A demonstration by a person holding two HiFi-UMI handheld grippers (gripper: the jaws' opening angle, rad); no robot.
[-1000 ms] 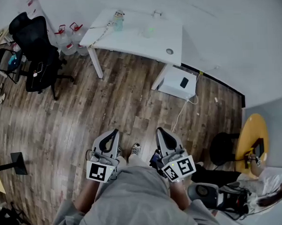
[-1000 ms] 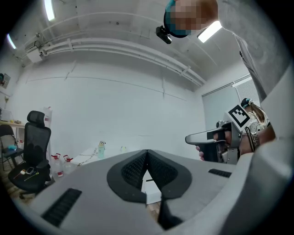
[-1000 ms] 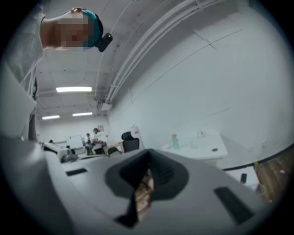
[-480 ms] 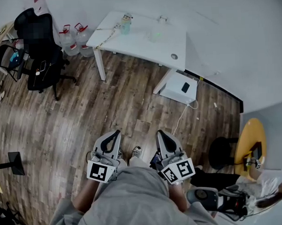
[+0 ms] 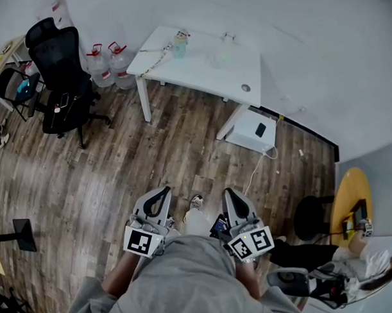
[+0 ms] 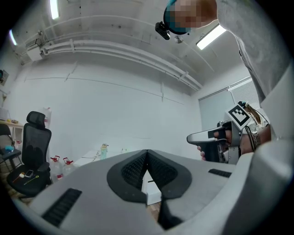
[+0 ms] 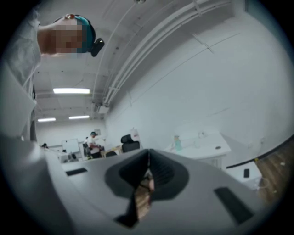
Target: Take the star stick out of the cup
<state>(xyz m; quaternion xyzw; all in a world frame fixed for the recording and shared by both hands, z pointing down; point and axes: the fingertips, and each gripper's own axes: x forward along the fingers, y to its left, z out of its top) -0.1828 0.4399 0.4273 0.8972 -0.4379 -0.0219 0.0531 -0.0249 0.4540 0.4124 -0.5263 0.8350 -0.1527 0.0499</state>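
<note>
Far ahead on the white table [image 5: 199, 69] stands a small teal cup [image 5: 181, 44] with something pale poking out of its top; too small to make out. It also shows in the left gripper view [image 6: 104, 150] and the right gripper view [image 7: 177, 143]. My left gripper [image 5: 162, 193] and right gripper [image 5: 230, 196] are held close to the body, over the wooden floor and well short of the table. Both point toward the table. Each has its jaws together with nothing between them [image 6: 147, 152] [image 7: 148, 155]. The right gripper [image 6: 202, 137] also appears in the left gripper view.
A black office chair [image 5: 61, 67] and two water jugs [image 5: 109, 58] stand left of the table. A white box [image 5: 251, 128] with a trailing cable sits by the table's right leg. A yellow round table [image 5: 350, 195] and a dark stool [image 5: 310, 216] are at the right.
The table and chair have slid down and right in the head view, as the person nears the table. Both grippers stay shut in the same carried pose.
</note>
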